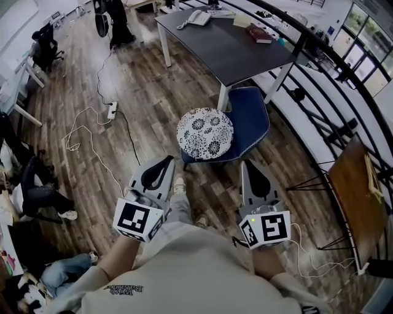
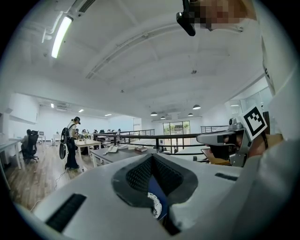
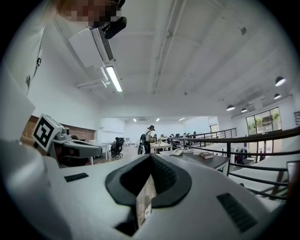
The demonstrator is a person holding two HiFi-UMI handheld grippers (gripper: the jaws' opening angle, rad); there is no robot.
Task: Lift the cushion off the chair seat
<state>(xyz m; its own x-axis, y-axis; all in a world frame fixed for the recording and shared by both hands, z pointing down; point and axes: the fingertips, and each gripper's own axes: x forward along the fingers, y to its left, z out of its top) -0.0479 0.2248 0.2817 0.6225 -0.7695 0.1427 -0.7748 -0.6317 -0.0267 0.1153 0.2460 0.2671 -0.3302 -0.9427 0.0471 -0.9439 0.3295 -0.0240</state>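
A round cushion [image 1: 204,133] with a black-and-white flower print lies on the seat of a blue chair [image 1: 250,118], just in front of me. My left gripper [image 1: 167,159] is held level with its tips a little short of the cushion's near left edge, jaws shut and empty. Off the chair's near right corner, my right gripper [image 1: 248,164] is also shut with nothing in it. In the left gripper view, a sliver of the cushion [image 2: 154,206] and the blue chair [image 2: 153,184] shows through the slit under the shut jaws.
Behind the chair stands a dark table [image 1: 230,52] with a phone [image 1: 198,17] and a book [image 1: 258,33]. A black railing [image 1: 334,67] runs along the right, with a wooden board [image 1: 352,196] beside it. Cables [image 1: 92,132] trail on the wood floor to the left.
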